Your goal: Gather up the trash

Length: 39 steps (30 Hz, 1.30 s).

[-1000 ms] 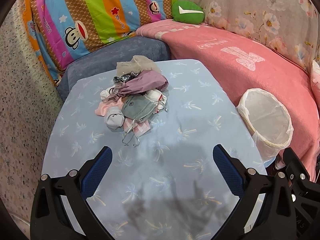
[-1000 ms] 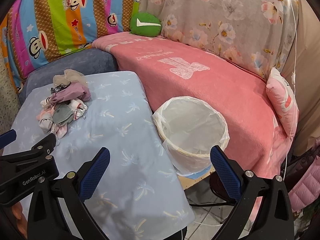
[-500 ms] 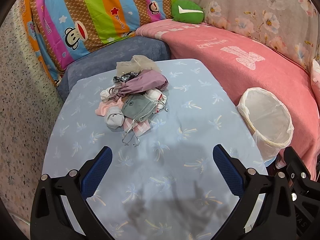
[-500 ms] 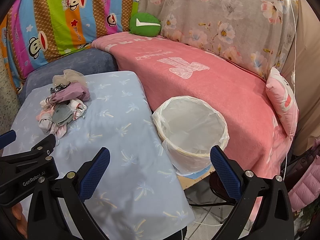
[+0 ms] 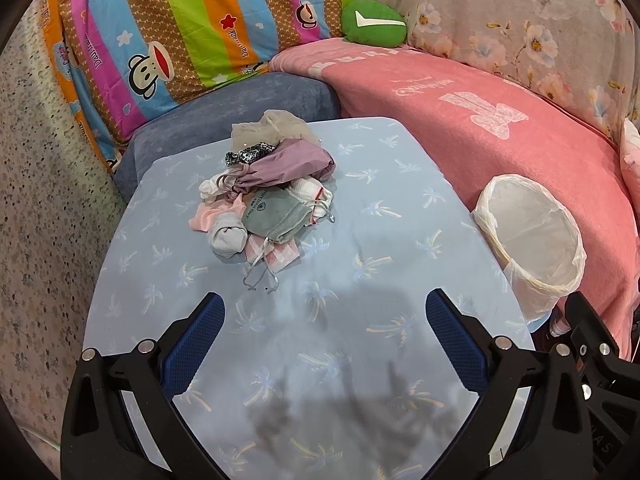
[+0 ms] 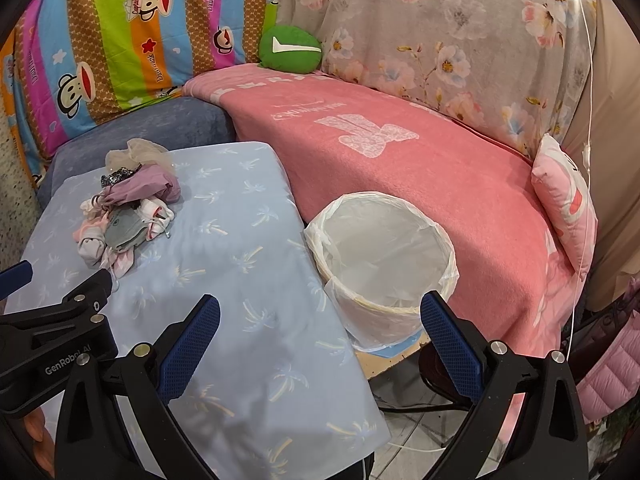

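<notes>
A pile of trash (image 5: 268, 196), face masks, socks and a mauve cloth bag, lies on the far left part of a table with a light blue palm-print cover (image 5: 360, 240). The pile also shows in the right wrist view (image 6: 128, 212). A white bin lined with a plastic bag (image 5: 532, 236) stands at the table's right edge, between table and sofa; it looks empty in the right wrist view (image 6: 384, 264). My left gripper (image 5: 324, 340) is open and empty, a short way in front of the pile. My right gripper (image 6: 320, 344) is open and empty, over the table's right edge near the bin.
A pink blanket (image 6: 400, 152) covers the sofa behind the bin. A striped monkey-print cushion (image 5: 180, 28) and a green pillow (image 5: 372, 24) lie at the back. A blue-grey seat cushion (image 5: 224, 112) is behind the table. Tiled floor and cables (image 6: 408, 440) lie below the right edge.
Both views have barely shifted; the pile and bin sit almost where they were. Both grippers stay open.
</notes>
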Tool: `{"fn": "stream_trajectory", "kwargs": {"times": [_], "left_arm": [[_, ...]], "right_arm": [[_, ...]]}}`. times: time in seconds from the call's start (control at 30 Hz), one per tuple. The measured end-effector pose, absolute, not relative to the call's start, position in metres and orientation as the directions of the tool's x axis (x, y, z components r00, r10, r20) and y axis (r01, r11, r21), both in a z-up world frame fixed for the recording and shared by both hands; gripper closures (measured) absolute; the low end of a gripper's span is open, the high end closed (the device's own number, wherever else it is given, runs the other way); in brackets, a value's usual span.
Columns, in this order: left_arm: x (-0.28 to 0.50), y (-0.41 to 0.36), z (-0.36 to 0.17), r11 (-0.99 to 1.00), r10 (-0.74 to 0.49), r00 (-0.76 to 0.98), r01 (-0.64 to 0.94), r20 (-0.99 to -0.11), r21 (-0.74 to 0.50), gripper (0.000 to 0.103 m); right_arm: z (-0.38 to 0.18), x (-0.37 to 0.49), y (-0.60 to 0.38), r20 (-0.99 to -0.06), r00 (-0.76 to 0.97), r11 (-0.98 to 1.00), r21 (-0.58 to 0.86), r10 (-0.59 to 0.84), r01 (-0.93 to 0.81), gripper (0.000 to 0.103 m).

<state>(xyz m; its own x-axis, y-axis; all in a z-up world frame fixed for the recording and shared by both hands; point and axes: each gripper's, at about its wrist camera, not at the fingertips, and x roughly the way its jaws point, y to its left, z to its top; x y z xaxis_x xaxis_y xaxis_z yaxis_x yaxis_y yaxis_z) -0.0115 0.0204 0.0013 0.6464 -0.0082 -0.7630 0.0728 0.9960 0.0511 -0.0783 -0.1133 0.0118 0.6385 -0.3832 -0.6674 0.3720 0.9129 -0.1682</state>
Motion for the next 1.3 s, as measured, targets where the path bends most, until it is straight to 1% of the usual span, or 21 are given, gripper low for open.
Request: {"fn": "stream_trajectory", "kwargs": {"times": [1.3], "left_arm": [[-0.0153, 0.0160, 0.0049, 0.995, -0.014, 0.658, 0.085, -0.753, 0.056, 0.007]], "right_arm": [[0.0118, -0.0822, -0.1194, -0.665, 0.643, 0.909, -0.140, -0.381, 0.393, 0.006]]}}
